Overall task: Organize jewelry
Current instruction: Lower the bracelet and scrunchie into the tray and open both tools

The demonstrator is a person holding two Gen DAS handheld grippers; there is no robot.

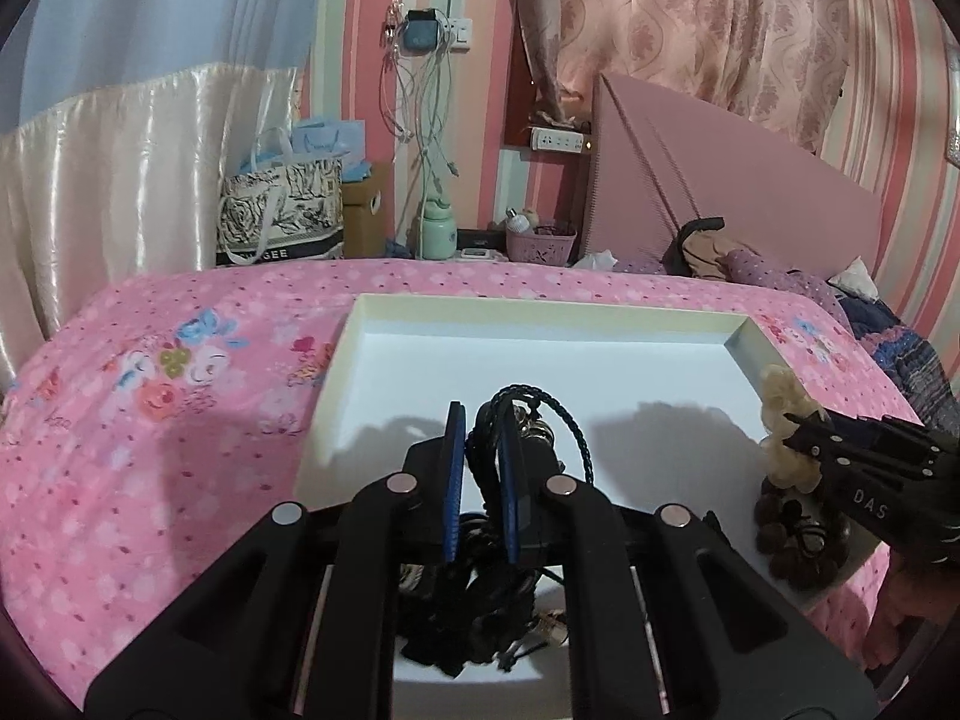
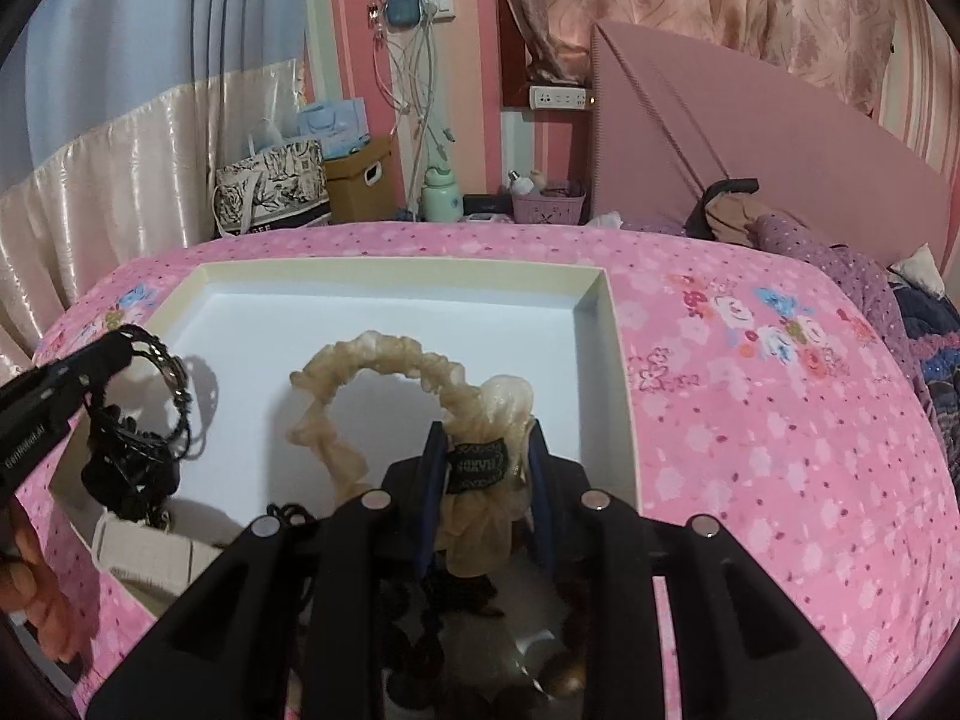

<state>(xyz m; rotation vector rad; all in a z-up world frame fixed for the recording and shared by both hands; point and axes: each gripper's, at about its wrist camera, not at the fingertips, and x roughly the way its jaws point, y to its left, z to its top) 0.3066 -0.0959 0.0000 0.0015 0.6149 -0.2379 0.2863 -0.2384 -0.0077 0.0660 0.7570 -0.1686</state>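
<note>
A shallow white tray point(image 1: 540, 309) point(image 2: 390, 270) lies on the pink flowered bed. My left gripper point(image 1: 483, 459) is shut on a bundle of black braided cord bracelets point(image 1: 570, 426), held a little above the tray's near part. The right wrist view shows this gripper point(image 2: 117, 348) at the left with the black bundle point(image 2: 138, 444) dangling from it. My right gripper point(image 2: 486, 462) is shut on a beige ruffled fabric hair band point(image 2: 384, 360) at its black label. That gripper point(image 1: 792, 426) appears at the tray's right edge in the left wrist view, with the beige band point(image 1: 780, 390) in it.
A cluster of brown beads point(image 1: 798, 552) sits by the tray's right rim. More dark jewelry lies under the right gripper point(image 2: 420, 630). A person's fingers point(image 2: 36, 576) show at the lower left. Clothes point(image 1: 750, 264) are piled by the pink headboard point(image 1: 750, 180). Bags stand beyond the bed.
</note>
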